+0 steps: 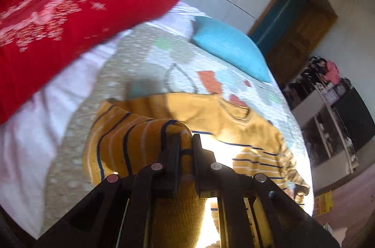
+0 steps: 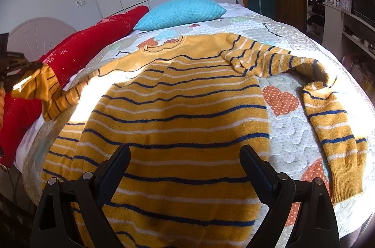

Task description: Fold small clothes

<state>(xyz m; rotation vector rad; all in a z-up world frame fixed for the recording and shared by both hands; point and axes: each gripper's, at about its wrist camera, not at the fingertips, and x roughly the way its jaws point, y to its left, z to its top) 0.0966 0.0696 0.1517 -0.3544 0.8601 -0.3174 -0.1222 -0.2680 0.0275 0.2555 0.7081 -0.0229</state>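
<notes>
— What did the right wrist view show that the left missed?

— The mustard-yellow knitted sweater with navy and white stripes [image 2: 178,121] lay spread on the quilted bed [image 2: 293,135], collar toward the turquoise pillow [image 2: 180,11], hem beneath the gaping, empty right tongs [image 2: 185,154].

— And the left?

— The left tongs [image 1: 186,149] were clamped on its fuzzy sleeve [image 1: 131,142], lifted beside the red patterned cushion [image 1: 70,20].
</notes>
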